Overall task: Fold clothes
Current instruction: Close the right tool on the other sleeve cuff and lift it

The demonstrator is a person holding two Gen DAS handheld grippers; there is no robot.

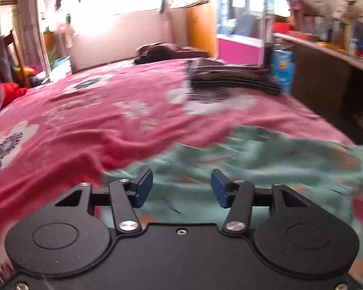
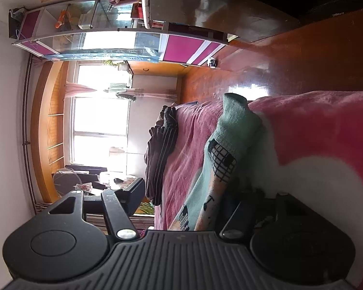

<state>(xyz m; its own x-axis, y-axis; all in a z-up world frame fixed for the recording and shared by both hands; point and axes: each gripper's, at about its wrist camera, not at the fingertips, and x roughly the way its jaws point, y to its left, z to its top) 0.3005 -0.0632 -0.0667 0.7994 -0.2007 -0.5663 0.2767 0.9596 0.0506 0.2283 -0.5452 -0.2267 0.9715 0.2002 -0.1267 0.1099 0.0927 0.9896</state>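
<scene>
- Your left claw (image 1: 181, 188) has its two blue pads (image 1: 144, 188) spread wide apart, nothing between them, hovering just over the teal garment (image 1: 254, 159).
- Your right claw (image 2: 181, 193) is rolled sideways; the teal garment (image 2: 230, 130) runs between its fingers, but one finger's buried, so can't tell if it's pinching.
- One teal garment, rumpled on the pink bedspread (image 1: 96, 120), near edge.
- Two dark piles further back: a striped folded stack (image 1: 232, 78) and a loose heap (image 1: 162, 50) beyond it.

cluttered shelf (image 1: 331, 46), bright window (image 2: 99, 118)
</scene>
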